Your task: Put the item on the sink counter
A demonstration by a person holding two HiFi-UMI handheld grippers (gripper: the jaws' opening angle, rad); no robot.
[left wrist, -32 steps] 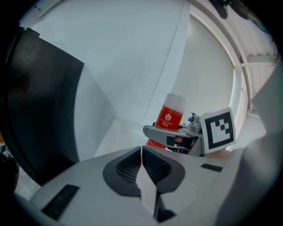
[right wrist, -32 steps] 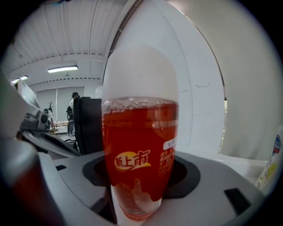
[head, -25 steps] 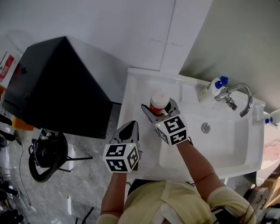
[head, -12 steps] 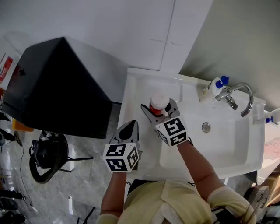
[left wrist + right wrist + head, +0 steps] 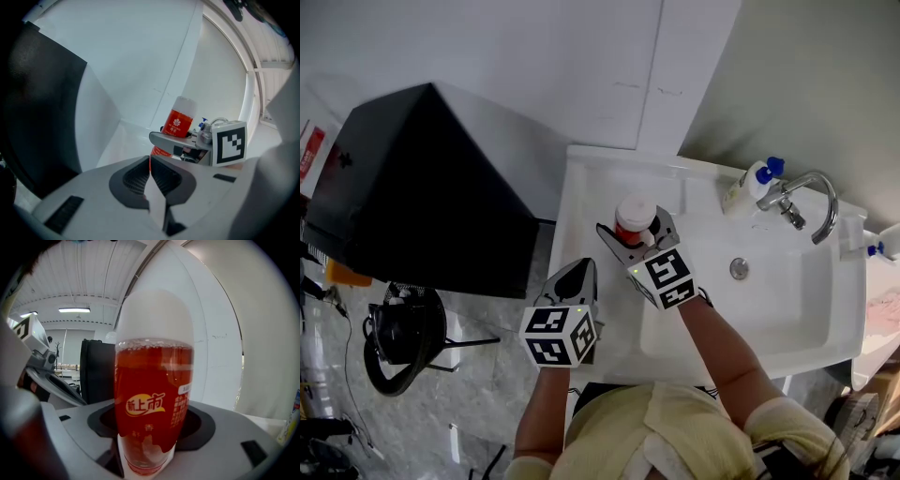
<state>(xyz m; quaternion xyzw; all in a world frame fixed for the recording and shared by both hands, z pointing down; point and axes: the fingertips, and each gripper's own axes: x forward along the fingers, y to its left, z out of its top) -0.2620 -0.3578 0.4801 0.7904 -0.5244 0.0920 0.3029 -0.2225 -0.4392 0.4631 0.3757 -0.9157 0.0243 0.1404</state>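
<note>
Right gripper view: right gripper [image 5: 146, 456], jaws clamped on the lower part of a bottle [image 5: 153, 394]. The bottle is clear plastic, upright, filled with red-brown drink, with a red label and a white cap.

Head view, same items: the bottle [image 5: 636, 210] is held over the left ledge of the sink counter [image 5: 579, 217], near the back corner and left of the basin [image 5: 769, 309]. No view shows whether its base touches the ledge. A marker cube [image 5: 665, 277] sits behind the jaws, and the forearm runs back to a pale yellow sleeve [image 5: 675, 441].

Left gripper [image 5: 150, 171]: jaws closed together with nothing between them. In the head view it hangs at the counter's front left edge, nose pointing toward the ledge, just beside the right gripper but apart from it and from the bottle. Its marker cube [image 5: 558, 336] faces up.

Sink fittings:
- Drain [image 5: 738, 268] in the basin floor.
- Chrome faucet [image 5: 806, 195] at the back right.
- Soap dispenser [image 5: 748, 186] with a blue pump, just left of the faucet.
- Second blue-capped container [image 5: 883, 244] at the far right edge, partly cut off.

Surroundings:
- Large black box [image 5: 412, 187] left of the sink, close to the counter's side.
- White wall panels [image 5: 581, 66] behind.
- Grey marbled floor [image 5: 478, 394] below, with a round black object [image 5: 398, 333] whose kind is unclear.
</note>
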